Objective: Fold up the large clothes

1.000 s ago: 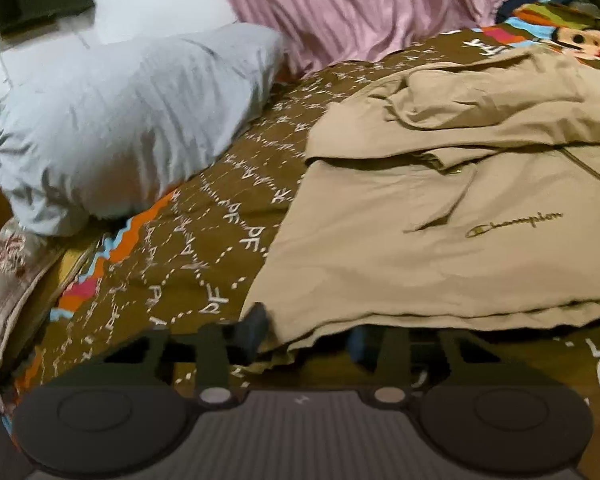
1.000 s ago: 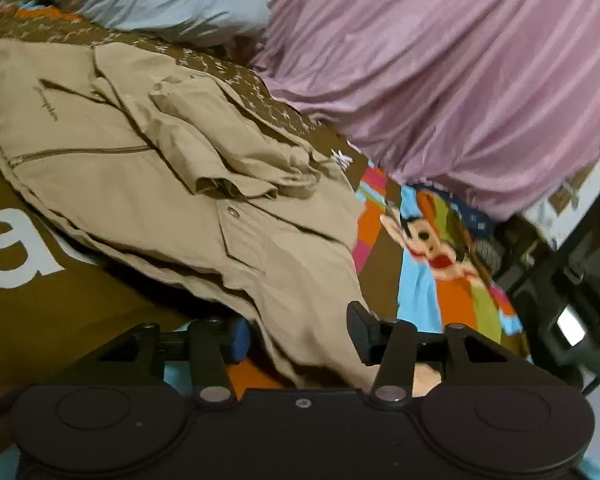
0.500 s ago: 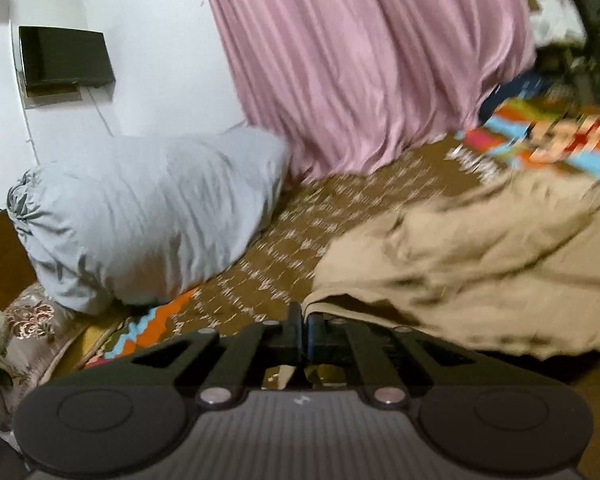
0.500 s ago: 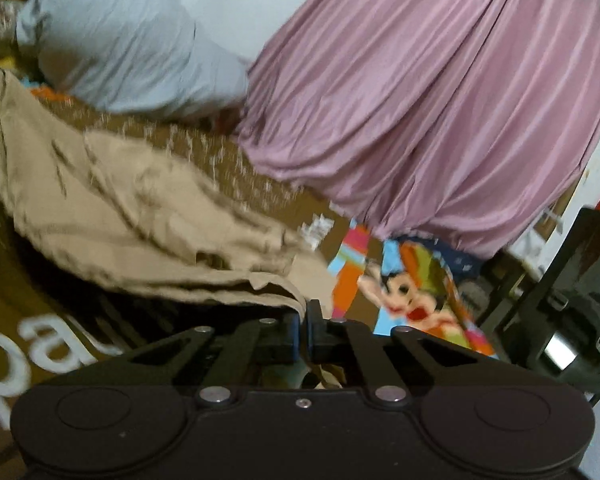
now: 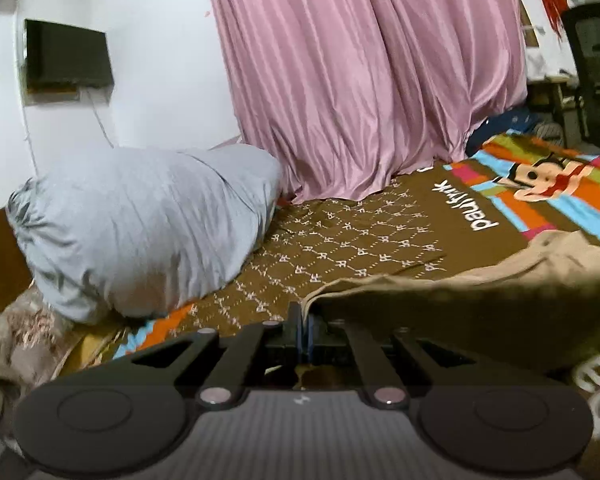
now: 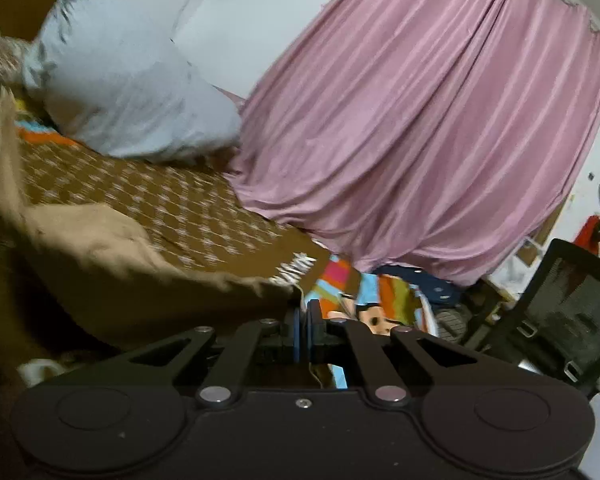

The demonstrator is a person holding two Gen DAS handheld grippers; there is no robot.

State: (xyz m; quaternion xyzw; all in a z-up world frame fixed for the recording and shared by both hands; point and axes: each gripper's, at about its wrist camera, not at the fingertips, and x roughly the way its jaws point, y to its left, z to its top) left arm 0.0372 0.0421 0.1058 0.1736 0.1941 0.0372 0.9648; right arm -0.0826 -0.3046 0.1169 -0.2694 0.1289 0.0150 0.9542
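Note:
A tan jacket (image 5: 480, 300) is lifted off the bed by its near hem. My left gripper (image 5: 302, 316) is shut on the hem's left corner, and the cloth stretches away to the right in the left wrist view. My right gripper (image 6: 302, 312) is shut on the other corner of the tan jacket (image 6: 100, 248), which sags to the left in the right wrist view. The raised cloth hides the rest of the jacket and the bed under it.
A brown patterned bedspread (image 5: 360, 236) with a bright cartoon print (image 5: 540, 184) covers the bed. A large grey pillow (image 5: 140, 224) lies at the back left. A pink curtain (image 5: 360, 80) hangs behind. A black mesh chair (image 6: 560, 312) stands at the right.
Both grippers went from open around the jacket's hem to shut on it. Both then rose, lifting the hem off the bed so the views now look toward the curtain.

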